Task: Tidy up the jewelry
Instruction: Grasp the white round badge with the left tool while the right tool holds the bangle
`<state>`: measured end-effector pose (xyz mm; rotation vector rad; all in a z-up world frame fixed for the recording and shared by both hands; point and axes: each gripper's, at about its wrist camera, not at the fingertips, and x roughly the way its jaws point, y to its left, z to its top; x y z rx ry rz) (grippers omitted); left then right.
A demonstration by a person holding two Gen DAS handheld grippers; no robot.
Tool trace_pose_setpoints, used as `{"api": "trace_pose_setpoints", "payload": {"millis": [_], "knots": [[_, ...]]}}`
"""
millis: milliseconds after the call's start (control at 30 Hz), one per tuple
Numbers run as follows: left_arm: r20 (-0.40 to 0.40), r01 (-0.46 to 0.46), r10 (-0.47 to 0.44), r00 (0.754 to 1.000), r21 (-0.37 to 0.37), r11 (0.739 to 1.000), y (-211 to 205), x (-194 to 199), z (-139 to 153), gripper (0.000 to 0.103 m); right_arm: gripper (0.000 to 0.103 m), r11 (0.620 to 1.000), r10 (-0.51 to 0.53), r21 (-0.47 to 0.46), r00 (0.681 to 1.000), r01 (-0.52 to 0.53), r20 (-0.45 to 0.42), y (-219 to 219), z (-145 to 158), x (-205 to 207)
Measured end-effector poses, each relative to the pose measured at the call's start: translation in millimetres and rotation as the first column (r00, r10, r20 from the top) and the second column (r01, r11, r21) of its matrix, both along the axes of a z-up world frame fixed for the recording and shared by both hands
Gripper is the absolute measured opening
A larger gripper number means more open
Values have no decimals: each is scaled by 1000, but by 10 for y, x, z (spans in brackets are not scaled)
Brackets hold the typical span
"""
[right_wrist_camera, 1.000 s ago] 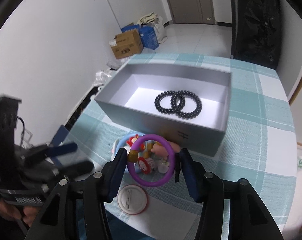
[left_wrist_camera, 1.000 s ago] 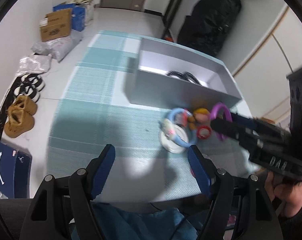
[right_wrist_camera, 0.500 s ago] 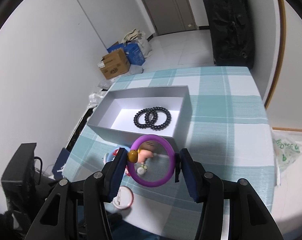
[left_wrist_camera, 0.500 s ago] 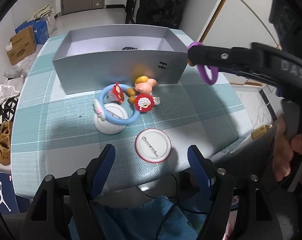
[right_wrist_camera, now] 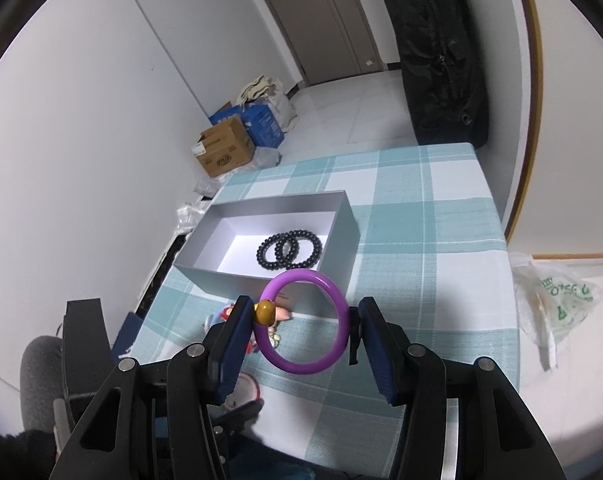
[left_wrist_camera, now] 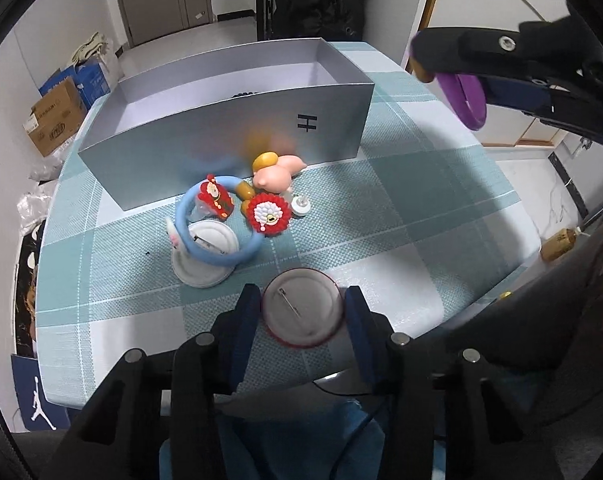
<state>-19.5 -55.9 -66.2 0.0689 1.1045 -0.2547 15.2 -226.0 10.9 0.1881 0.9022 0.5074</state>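
My right gripper (right_wrist_camera: pixel 303 330) is shut on a purple bangle (right_wrist_camera: pixel 337 300) with a brown bead, held in the air above the table; it also shows at the upper right of the left wrist view (left_wrist_camera: pixel 467 100). The grey box (right_wrist_camera: pixel 343 220) holds two black bead bracelets (right_wrist_camera: pixel 289 249). My left gripper (left_wrist_camera: pixel 303 314) is open, its fingers on either side of a round pin badge (left_wrist_camera: pixel 301 314) lying on the cloth. In front of the box (left_wrist_camera: pixel 221 140) lie a blue bangle (left_wrist_camera: pixel 217 256), a white badge (left_wrist_camera: pixel 199 272), red charms (left_wrist_camera: pixel 267 214) and a pink figure (left_wrist_camera: pixel 279 176).
The table has a teal checked cloth (left_wrist_camera: pixel 381 200). Cardboard boxes (right_wrist_camera: pixel 225 152) and bags stand on the floor by the wall. A black bag (right_wrist_camera: pixel 441 52) leans near the door. A plastic bag (right_wrist_camera: pixel 553 300) lies on the floor at right.
My right gripper has lifted the purple bangle up and back from the pile. My left gripper has moved forward and its fingers have narrowed around the round pin badge.
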Motion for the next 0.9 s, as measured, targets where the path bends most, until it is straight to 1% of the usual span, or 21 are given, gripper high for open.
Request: {"api": "trace_pose_setpoints", "payload": {"millis": [267, 467, 533, 700, 800, 900], "knots": [[0, 2, -2, 1000, -39, 999, 22, 39, 8, 37, 53, 1000, -7, 8, 1000, 7, 2, -35, 17, 5], [35, -14, 17, 999, -100, 995, 62, 57, 129, 37, 53, 1000, -9, 6, 1000, 9, 1, -30, 16, 8], [50, -25, 32, 998, -123, 992, 95, 68, 176, 37, 53, 1000, -8, -7, 1000, 9, 9, -11, 28, 5], [122, -57, 80, 989, -186, 981, 186, 96, 383, 37, 53, 1000, 12, -2, 1000, -12, 26, 50, 70, 13], [155, -85, 122, 980, -228, 970, 307, 165, 498, 37, 53, 1000, 20, 6, 1000, -20, 23, 78, 72, 50], [162, -125, 173, 971, -272, 954, 459, 258, 576, 37, 53, 999, 25, 20, 999, -26, 22, 114, 86, 113]]}}
